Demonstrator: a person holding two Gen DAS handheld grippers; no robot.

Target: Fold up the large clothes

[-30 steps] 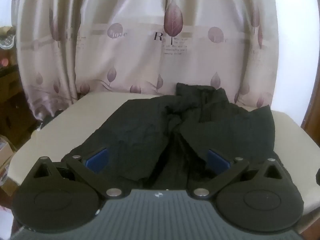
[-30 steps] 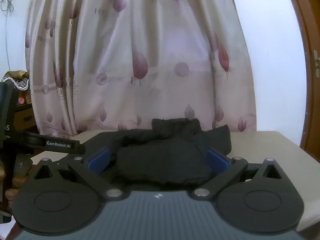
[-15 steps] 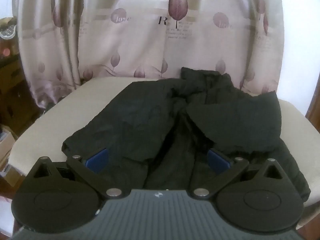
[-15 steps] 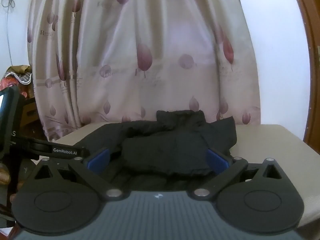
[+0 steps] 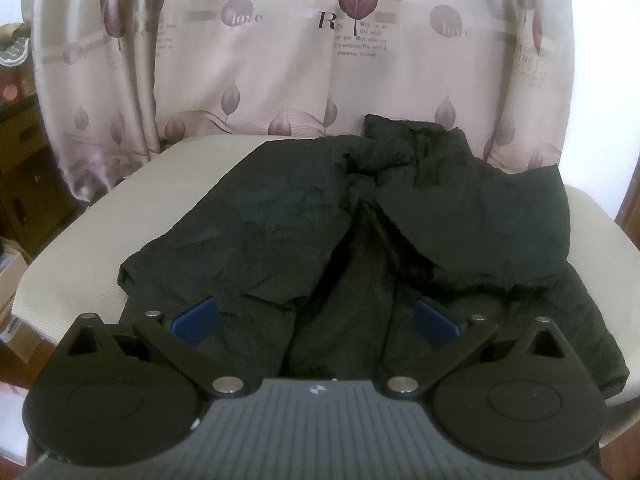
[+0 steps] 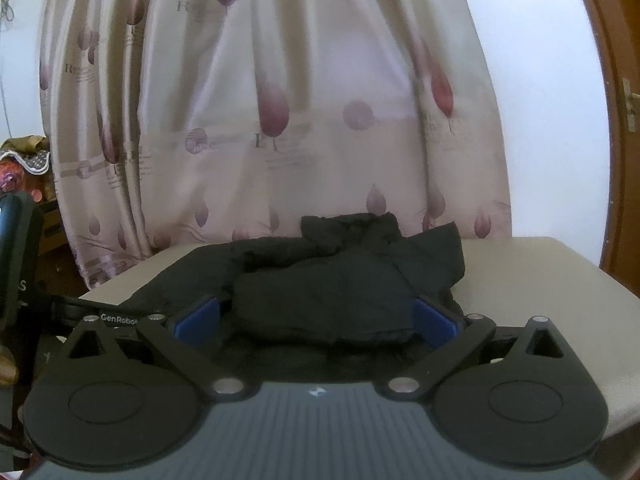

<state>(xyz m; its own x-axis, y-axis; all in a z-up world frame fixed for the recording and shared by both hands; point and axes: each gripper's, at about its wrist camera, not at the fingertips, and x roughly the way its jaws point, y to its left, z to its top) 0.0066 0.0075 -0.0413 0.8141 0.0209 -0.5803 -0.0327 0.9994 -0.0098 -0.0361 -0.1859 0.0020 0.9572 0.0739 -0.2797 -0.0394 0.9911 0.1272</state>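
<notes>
1. Left gripper (image 5: 316,320): jaws are spread wide and nothing is held between the blue pads (image 5: 194,319). The gripper is seen hovering over the near hem of the black jacket (image 5: 280,232), cloth directly under and ahead at 12 o'clock.
2. Right gripper (image 6: 316,318): jaws likewise wide apart, empty. The jacket (image 6: 332,284) is framed at 12 o'clock, viewed at a lower angle.
3. The jacket is laid on the cream table (image 5: 80,240), collar (image 5: 412,136) at the far end by the curtain (image 5: 280,60), hem nearest; long axis is judged to run 6 to 12 o'clock.
4. One sleeve (image 5: 480,224) is folded across the body at 1 to 2 o'clock in the left view.
5. Judgement: the left gripper is taken as nearer the hem; which edge is to be gripped cannot be told.
</notes>
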